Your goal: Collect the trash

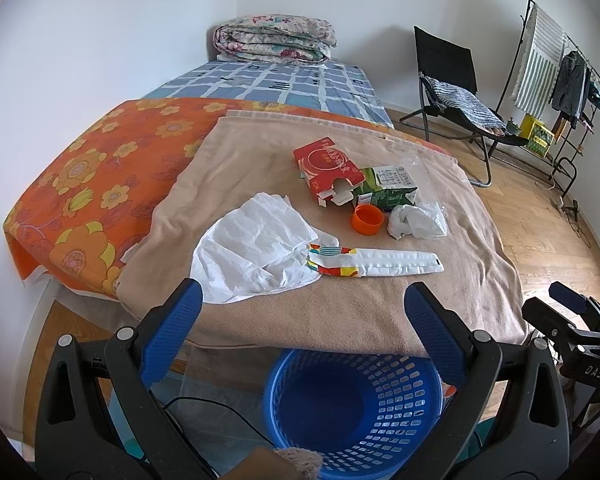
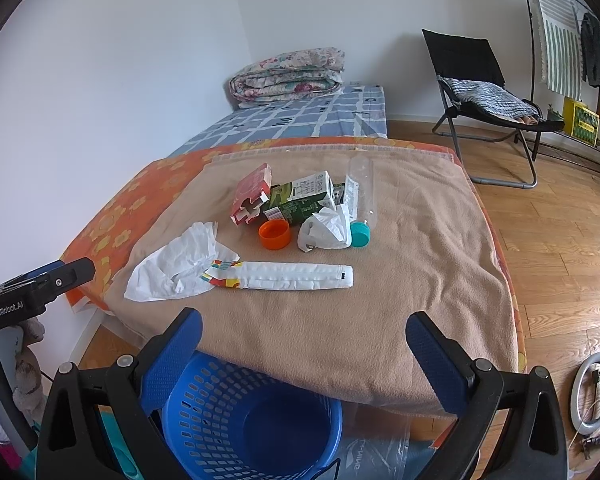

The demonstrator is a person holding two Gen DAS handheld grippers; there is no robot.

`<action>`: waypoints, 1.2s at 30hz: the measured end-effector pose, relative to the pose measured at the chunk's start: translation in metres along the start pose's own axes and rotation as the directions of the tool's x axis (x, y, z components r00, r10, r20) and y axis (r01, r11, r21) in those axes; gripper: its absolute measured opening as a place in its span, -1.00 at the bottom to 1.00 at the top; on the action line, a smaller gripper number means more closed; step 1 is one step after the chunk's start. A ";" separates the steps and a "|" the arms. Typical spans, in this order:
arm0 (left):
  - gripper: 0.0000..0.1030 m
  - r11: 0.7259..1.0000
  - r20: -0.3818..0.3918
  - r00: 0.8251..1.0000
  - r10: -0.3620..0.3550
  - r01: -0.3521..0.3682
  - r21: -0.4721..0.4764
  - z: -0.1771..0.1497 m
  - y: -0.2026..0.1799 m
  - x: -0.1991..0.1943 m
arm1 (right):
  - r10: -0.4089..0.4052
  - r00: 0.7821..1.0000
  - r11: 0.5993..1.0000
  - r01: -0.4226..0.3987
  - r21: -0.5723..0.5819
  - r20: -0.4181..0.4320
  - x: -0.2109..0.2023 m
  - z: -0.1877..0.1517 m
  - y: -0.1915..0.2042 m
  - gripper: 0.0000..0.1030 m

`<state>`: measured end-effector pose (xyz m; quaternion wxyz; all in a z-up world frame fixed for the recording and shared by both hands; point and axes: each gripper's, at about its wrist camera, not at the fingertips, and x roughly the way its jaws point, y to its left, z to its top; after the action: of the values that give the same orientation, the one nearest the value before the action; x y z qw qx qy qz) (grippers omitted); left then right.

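Trash lies on the beige blanket [image 2: 380, 312] covering the bed. Left to right: crumpled white paper [image 2: 176, 268], long white wrapper [image 2: 296, 277], red carton [image 2: 250, 194], orange cap [image 2: 275, 234], green milk carton [image 2: 300, 200], tissue wad [image 2: 328, 230], clear bottle [image 2: 362, 184]. Blue basket [image 2: 252, 416] empty, near edge below. Left gripper [image 1: 304, 334] and right gripper [image 2: 304, 358]: jaws spread, holding nothing. Suggest nearest paper first, pinching a raised fold.
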<state>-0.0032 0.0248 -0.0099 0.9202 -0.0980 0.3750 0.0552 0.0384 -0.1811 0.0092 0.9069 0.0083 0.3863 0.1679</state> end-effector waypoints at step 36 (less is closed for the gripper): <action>0.99 0.997 -0.119 0.993 0.023 -0.032 -0.073 -0.016 0.053 0.019 | 0.125 0.991 0.981 -0.131 -0.146 -0.044 0.025 0.007 0.036 0.99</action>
<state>-0.0098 0.0739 -0.0413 0.8913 -0.1302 0.4278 0.0758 0.0485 -0.1386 0.0016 0.8855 -0.0373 0.3872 0.2543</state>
